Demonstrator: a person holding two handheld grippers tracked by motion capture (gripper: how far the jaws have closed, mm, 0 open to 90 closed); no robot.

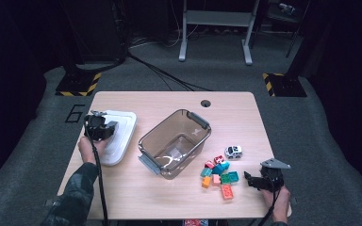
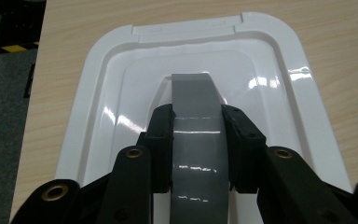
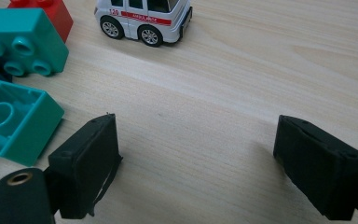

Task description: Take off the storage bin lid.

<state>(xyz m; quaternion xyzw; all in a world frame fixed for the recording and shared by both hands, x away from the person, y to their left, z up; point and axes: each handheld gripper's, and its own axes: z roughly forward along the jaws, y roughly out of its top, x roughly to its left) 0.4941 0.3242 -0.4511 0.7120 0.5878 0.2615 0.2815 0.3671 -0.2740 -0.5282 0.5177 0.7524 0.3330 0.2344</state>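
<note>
A white bin lid lies flat at the table's left side. My left gripper is shut on the lid's grey handle, one jaw on each side of it. A clear grey bin with nothing in it stands mid-table. To its right lie several coloured bricks and a small white toy ambulance. My right gripper hovers low over bare wood right of the bricks, open with nothing between its jaws. Teal bricks lie just past its left jaw.
The wooden table has a round cable hole at its far edge. Grey carpet surrounds it, with a metal stand and cables behind. A red brick sits beside the ambulance.
</note>
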